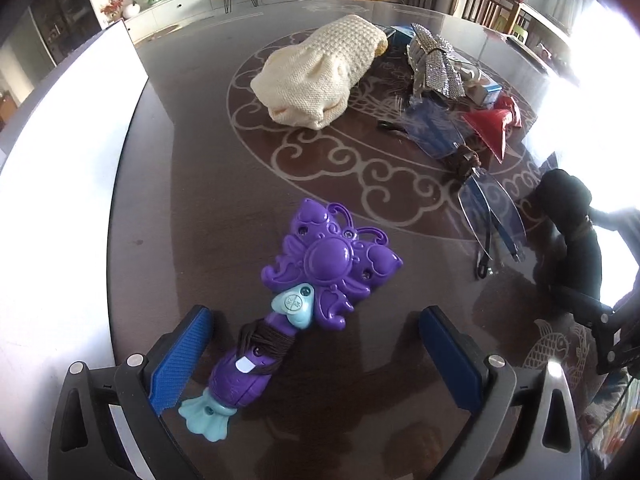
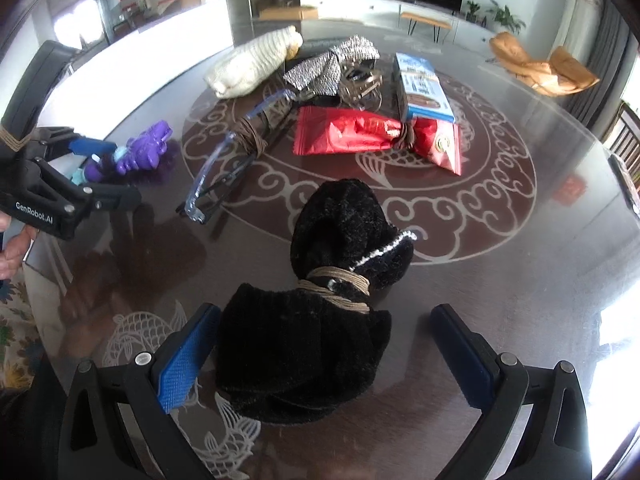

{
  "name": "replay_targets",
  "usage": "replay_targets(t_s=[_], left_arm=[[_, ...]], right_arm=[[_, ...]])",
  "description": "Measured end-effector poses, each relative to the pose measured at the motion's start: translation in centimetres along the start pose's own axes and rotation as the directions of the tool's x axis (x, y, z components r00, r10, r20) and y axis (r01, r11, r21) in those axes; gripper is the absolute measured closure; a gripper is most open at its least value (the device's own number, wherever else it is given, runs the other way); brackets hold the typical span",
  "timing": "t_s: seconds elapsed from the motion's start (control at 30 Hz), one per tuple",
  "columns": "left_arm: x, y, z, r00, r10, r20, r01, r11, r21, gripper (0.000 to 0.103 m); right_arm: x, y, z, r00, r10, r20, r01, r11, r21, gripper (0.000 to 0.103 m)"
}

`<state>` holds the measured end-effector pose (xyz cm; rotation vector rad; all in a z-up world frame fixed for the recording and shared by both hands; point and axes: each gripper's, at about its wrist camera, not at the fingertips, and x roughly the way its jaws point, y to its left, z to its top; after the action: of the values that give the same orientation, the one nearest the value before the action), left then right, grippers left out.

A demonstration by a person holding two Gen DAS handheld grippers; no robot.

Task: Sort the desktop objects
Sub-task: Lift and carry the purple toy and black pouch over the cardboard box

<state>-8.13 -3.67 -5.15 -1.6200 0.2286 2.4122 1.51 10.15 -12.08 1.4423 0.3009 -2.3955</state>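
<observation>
A purple butterfly toy wand point(image 1: 320, 276) with a teal end and brown cord around its handle lies on the dark table. My left gripper point(image 1: 316, 356) is open, its blue pads on either side of the handle, not touching it. In the right wrist view that gripper point(image 2: 86, 168) and the wand point(image 2: 144, 152) appear at far left. A black fuzzy bundle point(image 2: 320, 312) tied with tan cord lies between the fingers of my open right gripper point(image 2: 328, 364); the left pad point(image 2: 186, 364) is close to it. The bundle point(image 1: 572, 232) also shows at the right edge of the left wrist view.
A cream knitted bundle point(image 1: 320, 76), a silver sequined item point(image 1: 436, 60), clear glasses tied with cord point(image 2: 236, 160), a red snack packet point(image 2: 376, 136) and a blue-white box point(image 2: 420, 88) lie around the table's patterned centre. A white board point(image 1: 60, 208) stands at the left. A hand point(image 2: 12, 252) holds the left gripper.
</observation>
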Motion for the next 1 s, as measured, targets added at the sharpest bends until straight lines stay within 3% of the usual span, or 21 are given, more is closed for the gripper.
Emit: replay_targets(t_s=[0.13, 0.17, 0.2, 0.23, 0.27, 0.37, 0.53, 0.67, 0.8, 1.0], left_arm=[[0.3, -1.0, 1.1, 1.000, 0.005, 0.025, -0.006, 0.999, 0.038, 0.000], [0.1, -1.3, 1.2, 0.999, 0.003, 0.040, -0.005, 0.999, 0.051, 0.013], [-0.3, -1.5, 1.1, 0.998, -0.028, 0.063, 0.024, 0.998, 0.063, 0.026], [-0.8, -1.6, 0.9, 0.996, -0.026, 0.086, 0.020, 0.997, 0.074, 0.038], [-0.9, -1.7, 0.7, 0.997, -0.003, 0.082, -0.004, 0.997, 0.082, 0.039], [-1.3, -1.0, -0.5, 0.994, -0.001, 0.107, -0.004, 0.999, 0.046, 0.039], [-4.4, 1.0, -2.6, 0.970, -0.092, 0.224, 0.119, 0.987, -0.111, 0.039], [-7.8, 2.2, -3.7, 0.930, -0.123, 0.348, 0.188, 0.969, -0.162, 0.039], [-11.8, 2.9, -4.4, 0.875, -0.141, 0.463, 0.256, 0.947, -0.195, 0.039], [-15.9, 3.2, -5.1, 0.821, -0.141, 0.553, 0.286, 0.940, -0.184, 0.039]], right_arm=[[-0.1, -0.4, 0.4, 0.999, 0.023, -0.032, -0.021, 0.999, 0.043, 0.002], [-0.3, -0.3, 0.4, 0.999, 0.028, -0.022, -0.027, 0.998, 0.048, 0.013], [-0.6, -0.2, 0.4, 1.000, 0.023, -0.009, -0.022, 0.999, 0.042, 0.041], [-1.0, 0.0, 0.3, 1.000, 0.009, -0.003, -0.009, 1.000, 0.027, 0.058], [-1.5, 0.2, 0.1, 1.000, 0.016, -0.011, -0.015, 0.999, 0.029, 0.065], [-2.0, -1.1, 0.0, 1.000, 0.027, -0.013, -0.026, 0.997, 0.075, 0.066], [-3.8, -2.2, -0.3, 0.999, 0.046, 0.020, -0.048, 0.991, 0.125, 0.066], [-5.3, -1.5, 0.1, 0.998, 0.031, 0.052, -0.035, 0.995, 0.095, 0.066], [-6.9, -0.2, 0.6, 0.996, 0.041, 0.085, -0.048, 0.996, 0.077, 0.066], [-8.3, 2.0, 1.6, 0.992, 0.050, 0.118, -0.053, 0.998, 0.030, 0.066]])
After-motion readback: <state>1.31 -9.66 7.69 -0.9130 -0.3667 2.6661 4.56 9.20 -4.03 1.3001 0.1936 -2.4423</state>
